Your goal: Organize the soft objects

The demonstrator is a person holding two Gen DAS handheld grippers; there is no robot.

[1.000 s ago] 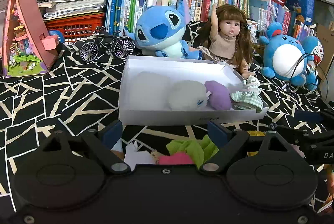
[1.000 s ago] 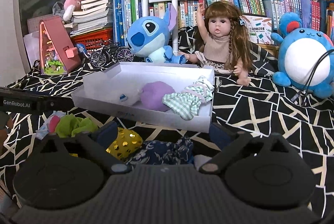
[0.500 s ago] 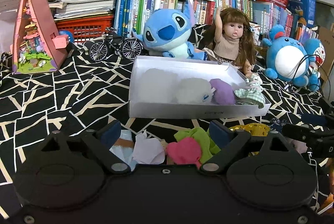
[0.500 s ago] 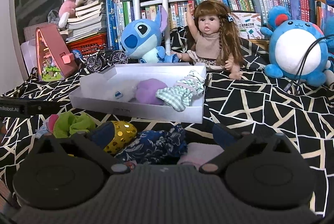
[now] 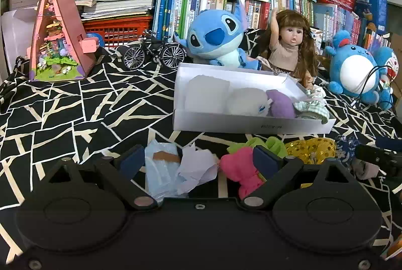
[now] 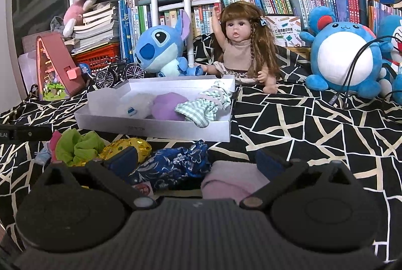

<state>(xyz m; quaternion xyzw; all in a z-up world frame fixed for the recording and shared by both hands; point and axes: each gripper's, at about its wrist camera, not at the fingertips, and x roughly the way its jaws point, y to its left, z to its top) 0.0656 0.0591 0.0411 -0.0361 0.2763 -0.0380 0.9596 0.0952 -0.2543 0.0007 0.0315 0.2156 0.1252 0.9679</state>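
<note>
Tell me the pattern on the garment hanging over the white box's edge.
Green-and-white gingham check on the garment, draped over the white box; clearest in the right wrist view.

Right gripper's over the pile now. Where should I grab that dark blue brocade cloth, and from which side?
Take the blue brocade cloth at its raised, bunched middle, coming down from the near side with the right gripper, whose jaws stand open. It lies crumpled between the gold sequin piece and the pink cloth, so a central pinch probably avoids snagging either.
</note>
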